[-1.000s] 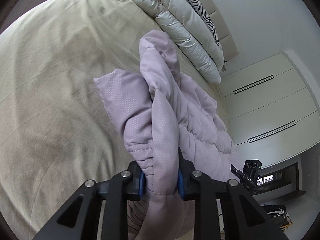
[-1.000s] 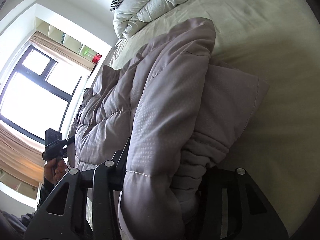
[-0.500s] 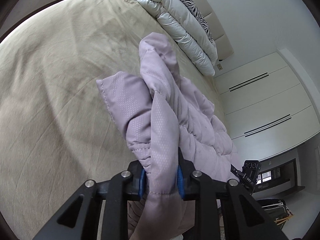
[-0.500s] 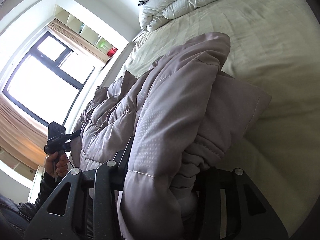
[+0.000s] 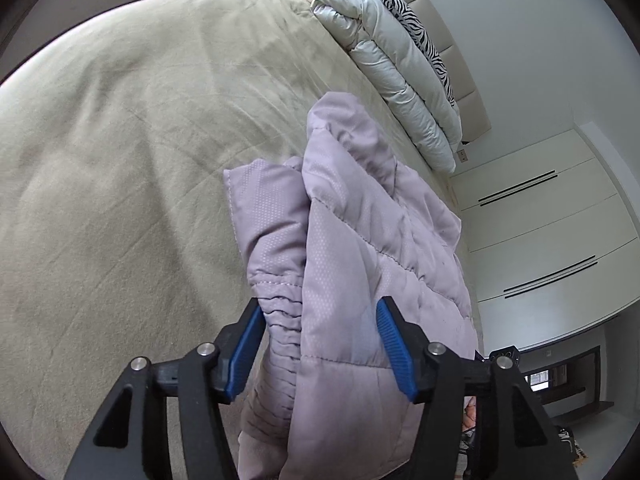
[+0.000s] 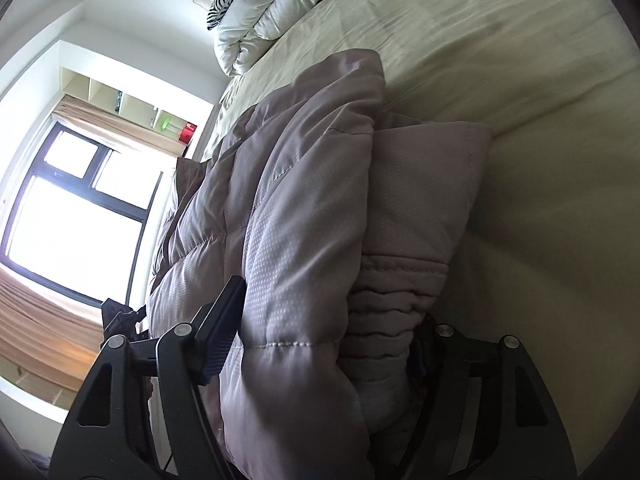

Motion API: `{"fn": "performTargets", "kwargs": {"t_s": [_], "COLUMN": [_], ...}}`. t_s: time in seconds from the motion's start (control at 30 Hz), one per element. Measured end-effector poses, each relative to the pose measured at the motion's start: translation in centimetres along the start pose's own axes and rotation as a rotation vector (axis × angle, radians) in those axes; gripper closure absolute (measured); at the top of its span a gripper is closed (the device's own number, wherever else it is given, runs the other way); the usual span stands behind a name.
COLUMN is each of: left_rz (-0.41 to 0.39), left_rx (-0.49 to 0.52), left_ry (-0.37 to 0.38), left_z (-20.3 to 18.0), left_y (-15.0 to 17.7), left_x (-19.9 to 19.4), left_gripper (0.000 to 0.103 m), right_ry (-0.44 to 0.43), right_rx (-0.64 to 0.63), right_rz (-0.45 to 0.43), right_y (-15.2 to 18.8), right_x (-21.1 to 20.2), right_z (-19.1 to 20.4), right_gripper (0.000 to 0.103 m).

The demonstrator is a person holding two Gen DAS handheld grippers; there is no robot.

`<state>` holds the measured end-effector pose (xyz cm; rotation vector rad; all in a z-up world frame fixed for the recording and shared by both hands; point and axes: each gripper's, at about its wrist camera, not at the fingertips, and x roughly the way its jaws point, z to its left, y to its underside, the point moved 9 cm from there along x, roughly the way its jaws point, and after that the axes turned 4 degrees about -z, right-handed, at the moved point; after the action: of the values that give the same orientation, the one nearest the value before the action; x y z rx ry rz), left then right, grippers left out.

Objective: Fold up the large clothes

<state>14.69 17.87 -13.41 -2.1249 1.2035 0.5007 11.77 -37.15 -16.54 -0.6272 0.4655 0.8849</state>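
A lilac quilted puffer jacket [image 5: 360, 240] lies folded on the beige bed [image 5: 120, 160]. It also fills the right wrist view [image 6: 300, 220]. My left gripper [image 5: 320, 344] is open, its blue pads [image 5: 244, 352] standing apart on either side of the jacket's folded edge and elastic cuff. My right gripper [image 6: 320, 344] is open too, its jaws wide around the other end of the fold; the right pad is partly hidden behind the fabric. Each gripper shows small in the other's view.
A rolled white duvet [image 5: 392, 64] and a zebra-print pillow [image 5: 420, 28] lie at the head of the bed. White wardrobe doors [image 5: 540, 240] stand beyond the bed. A window [image 6: 72, 208] and wall shelves [image 6: 120, 100] are on the other side.
Both grippers have opened and let go of the jacket, which now rests on the bed. The views have tilted a little.
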Motion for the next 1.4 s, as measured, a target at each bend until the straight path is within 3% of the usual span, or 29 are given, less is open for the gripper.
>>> {"fn": "performTargets", "kwargs": {"t_s": [0.07, 0.13, 0.2, 0.4, 0.5, 0.6, 0.7, 0.77, 0.87, 0.97, 1.17, 1.4], "left_rz": [-0.071, -0.15, -0.231, -0.425, -0.517, -0.6, -0.648, -0.64, -0.553, -0.495, -0.404, -0.338], "left_rx": [0.067, 0.155, 0.275, 0.609, 0.739, 0.783, 0.774, 0.744, 0.69, 0.652, 0.611, 0.606], "left_ry": [-0.04, -0.086, -0.126, -0.214, -0.27, -0.292, -0.42, -0.496, -0.497, -0.55, -0.554, -0.576], "left_z": [-0.7, -2.0, -4.3, -13.4, -17.8, -21.5, -23.1, -23.3, -23.2, -22.4, -20.8, -19.2], "left_y": [-0.5, -1.1, -1.3, -0.8, -0.1, 1.1, 2.0, 2.4, 3.0, 3.7, 5.5, 7.6], "left_x": [-2.4, -4.5, -6.4, -9.5, -10.7, -11.9, -12.3, -11.9, -10.8, -10.0, -8.0, -6.2], "left_gripper": [0.03, 0.012, 0.002, 0.0, 0.0, 0.0, 0.0, 0.0, 0.0, 0.0, 0.0, 0.0], "right_ry": [0.032, 0.093, 0.154, 0.303, 0.379, 0.384, 0.37, 0.388, 0.361, 0.347, 0.524, 0.502], "right_rx": [-0.015, -0.059, -0.125, -0.367, -0.467, -0.557, -0.595, -0.58, -0.567, -0.547, -0.549, -0.518], "right_rz": [-0.023, -0.048, -0.091, -0.267, -0.377, -0.513, -0.644, -0.646, -0.551, -0.496, -0.445, -0.388], "right_y": [1.3, 1.4, 1.2, -0.5, -1.3, -2.2, -2.0, -1.5, -0.6, 0.7, 3.7, 6.3], "right_x": [-2.7, -4.2, -5.9, -10.6, -12.6, -14.6, -16.6, -17.6, -17.4, -17.5, -16.7, -14.2], "right_z": [-0.7, -0.5, 0.4, 6.3, 10.4, 15.2, 18.5, 20.2, 22.2, 24.3, 25.3, 25.3], "right_gripper": [0.035, 0.035, 0.035, 0.032, 0.009, 0.007, 0.0, 0.0, 0.0, 0.0, 0.0, 0.0]}}
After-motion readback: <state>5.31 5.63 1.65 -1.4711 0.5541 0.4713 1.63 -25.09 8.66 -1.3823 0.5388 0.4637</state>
